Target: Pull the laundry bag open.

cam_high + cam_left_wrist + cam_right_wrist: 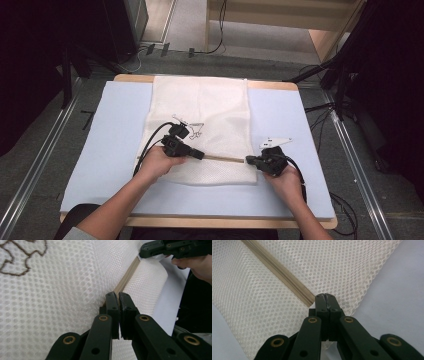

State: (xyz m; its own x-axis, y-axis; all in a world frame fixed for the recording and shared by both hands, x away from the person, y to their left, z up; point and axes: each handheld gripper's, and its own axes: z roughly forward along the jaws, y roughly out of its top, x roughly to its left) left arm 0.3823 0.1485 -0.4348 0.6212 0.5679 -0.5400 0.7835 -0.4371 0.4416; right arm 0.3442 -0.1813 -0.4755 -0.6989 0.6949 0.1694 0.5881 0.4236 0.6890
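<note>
On blue mat: mesh bag; left gripper and right gripper clamped shut at opposite zipper ends, apparently pinching it.

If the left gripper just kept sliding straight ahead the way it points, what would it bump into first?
Probably the right gripper. The left gripper points along the beige zipper of the white mesh bag, and the right gripper sits at the zipper's far end. Depth is hard to judge; it would ride over mesh until then.
</note>
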